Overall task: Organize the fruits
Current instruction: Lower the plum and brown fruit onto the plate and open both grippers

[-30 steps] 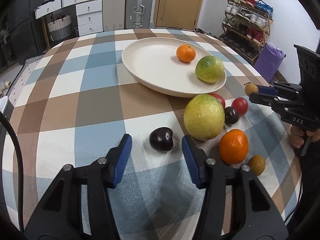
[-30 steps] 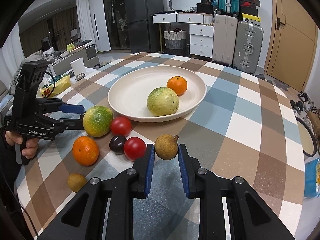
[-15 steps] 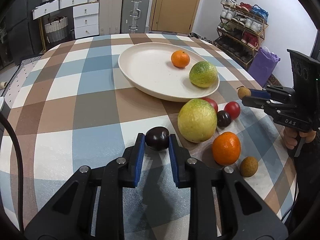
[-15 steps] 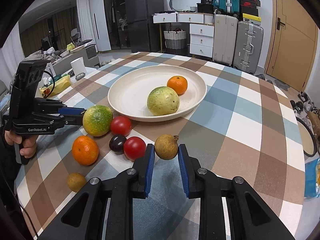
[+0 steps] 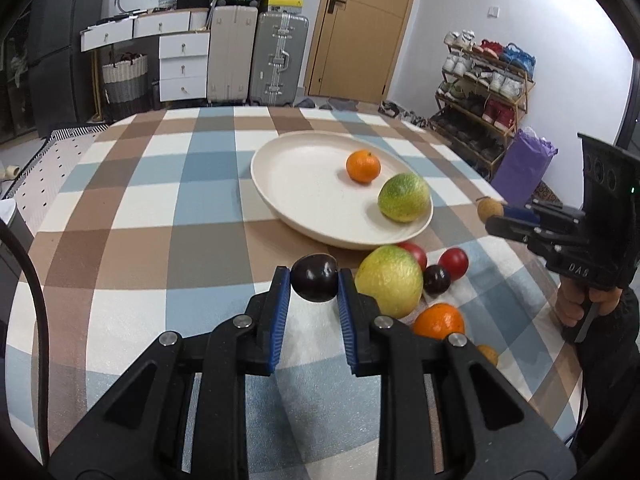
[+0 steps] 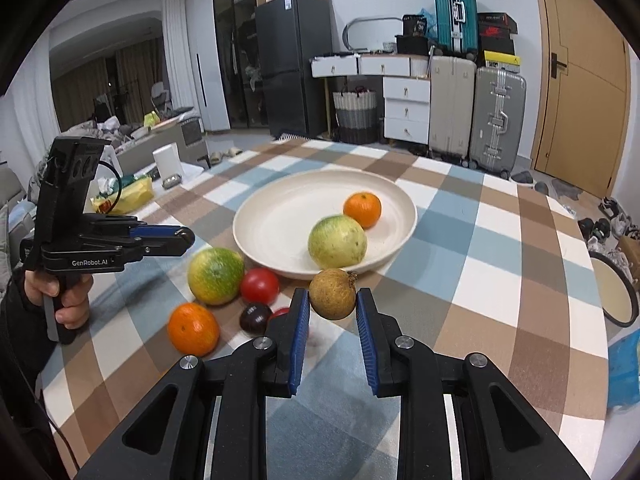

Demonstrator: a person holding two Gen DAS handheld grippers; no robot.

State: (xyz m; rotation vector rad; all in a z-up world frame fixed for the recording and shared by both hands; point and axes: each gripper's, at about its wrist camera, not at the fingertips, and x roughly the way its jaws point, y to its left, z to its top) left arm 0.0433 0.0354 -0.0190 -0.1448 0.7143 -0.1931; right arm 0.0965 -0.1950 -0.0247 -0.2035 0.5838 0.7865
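Observation:
My left gripper (image 5: 314, 282) is shut on a dark plum (image 5: 315, 282) and holds it above the checked tablecloth. My right gripper (image 6: 333, 296) is shut on a small brown round fruit (image 6: 333, 293), raised near the front rim of the cream plate (image 6: 280, 216). The plate holds an orange (image 6: 362, 209) and a green-yellow citrus (image 6: 337, 241). On the cloth beside the plate lie a large green-yellow citrus (image 6: 215, 276), a red tomato (image 6: 259, 286), a second dark plum (image 6: 255, 318) and an orange (image 6: 193, 328). In the left wrist view the plate (image 5: 296, 184) lies ahead to the right.
A small brown fruit (image 5: 488, 355) lies near the table's near-right edge. A white cup (image 6: 167, 162) and a yellow packet (image 6: 124, 199) sit beyond the table's left side. Drawers, suitcases and a shoe rack stand around the room.
My left gripper closed on the dark plum and lifted it off the cloth. My right gripper, holding the brown fruit, rose and moved toward the plate.

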